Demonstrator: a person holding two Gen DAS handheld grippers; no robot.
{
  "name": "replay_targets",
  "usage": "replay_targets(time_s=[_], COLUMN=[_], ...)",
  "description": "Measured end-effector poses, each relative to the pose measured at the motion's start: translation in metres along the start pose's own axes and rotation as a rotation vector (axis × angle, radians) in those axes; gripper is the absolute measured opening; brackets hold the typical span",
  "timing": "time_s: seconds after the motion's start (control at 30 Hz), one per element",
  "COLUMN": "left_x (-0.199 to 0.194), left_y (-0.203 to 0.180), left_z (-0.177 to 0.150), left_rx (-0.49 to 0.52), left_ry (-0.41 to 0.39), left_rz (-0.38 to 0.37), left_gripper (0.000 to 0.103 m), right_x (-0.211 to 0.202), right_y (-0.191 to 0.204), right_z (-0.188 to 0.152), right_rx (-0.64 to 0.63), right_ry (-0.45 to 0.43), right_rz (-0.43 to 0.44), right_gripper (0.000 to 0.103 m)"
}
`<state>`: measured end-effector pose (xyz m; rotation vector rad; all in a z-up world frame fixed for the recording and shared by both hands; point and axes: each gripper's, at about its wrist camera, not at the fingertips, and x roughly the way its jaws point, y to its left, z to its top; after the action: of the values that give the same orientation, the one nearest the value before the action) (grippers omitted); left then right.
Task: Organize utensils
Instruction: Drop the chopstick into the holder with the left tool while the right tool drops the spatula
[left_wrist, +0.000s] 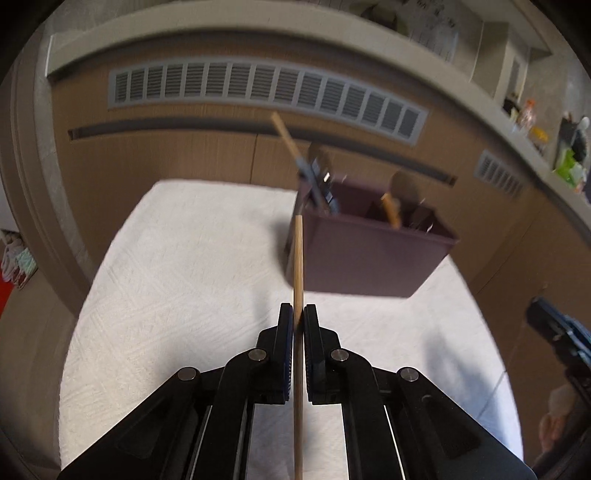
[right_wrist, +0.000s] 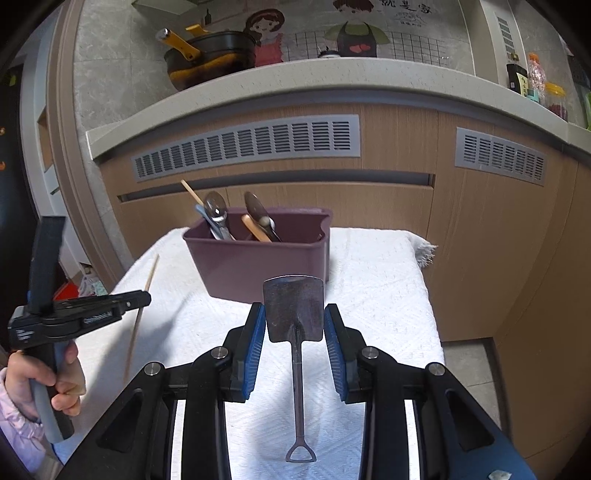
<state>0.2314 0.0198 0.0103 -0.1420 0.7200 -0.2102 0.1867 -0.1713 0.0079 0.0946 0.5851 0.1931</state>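
Note:
My left gripper (left_wrist: 298, 314) is shut on a thin wooden chopstick (left_wrist: 298, 258), which runs straight forward between the pads toward the purple utensil caddy (left_wrist: 369, 258). From the right wrist view the left gripper (right_wrist: 146, 295) hangs above the towel's left edge, with the chopstick (right_wrist: 142, 310) slanting steeply through it. My right gripper (right_wrist: 294, 310) is shut on a small metal shovel-shaped spoon (right_wrist: 297, 369), pads pressing both sides of its blade, handle pointing back. The caddy (right_wrist: 258, 266) stands just beyond, holding several spoons and a chopstick (right_wrist: 192, 192).
A white towel (right_wrist: 388, 295) covers the small table. Behind it are wooden cabinet doors with grey vents (right_wrist: 243, 147) and a pale counter (right_wrist: 332, 77) carrying a dark pot and bottles. A person's hand (right_wrist: 66, 373) holds the left gripper's handle.

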Motion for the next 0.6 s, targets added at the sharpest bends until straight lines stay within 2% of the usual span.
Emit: replay_targets(time_s=[0.1, 0.17, 0.23, 0.3, 0.4, 0.47, 0.6], left_x=[-0.019, -0.041, -0.061, -0.076, -0.093, -0.089, -0.07], left_y=[-0.009, -0.019, -0.033, -0.044, -0.053, -0.055, -0.049], left_z=[0.025, 0.055, 0.086, 0.113, 0.152, 0.169, 0.192], left_rx=[-0.002, -0.006, 0.024, 0.06, 0.111, 0.124, 0.125], left_ry=[-0.082, -0.158, -0.241, -0.308, -0.412, -0.45, -0.441], left_rz=[-0.069, -0.135, -0.193, -0.219, -0.208, -0.189, -0.176], left_gripper=[0.005, 0.005, 0.005, 0.005, 0.005, 0.005, 0.005], right_x=[-0.009, -0.017, -0.026, -0.038, -0.045, -0.041, -0.013], right_y=[0.002, 0.003, 0.007, 0.013, 0.018, 0.019, 0.013], right_z=[0.012, 0.024, 0.047, 0.078, 0.118, 0.144, 0.178], right_rx=[0.014, 0.026, 0.02, -0.013, -0.053, -0.077, -0.073], right_ry=[-0.044, -0.08, -0.139, -0.221, -0.311, -0.36, -0.352], right_rz=[0.019, 0.044, 0.059, 0.052, 0.035, -0.002, -0.02], right_gripper=[0.029, 0.029, 0.029, 0.029, 0.029, 0.029, 0.029])
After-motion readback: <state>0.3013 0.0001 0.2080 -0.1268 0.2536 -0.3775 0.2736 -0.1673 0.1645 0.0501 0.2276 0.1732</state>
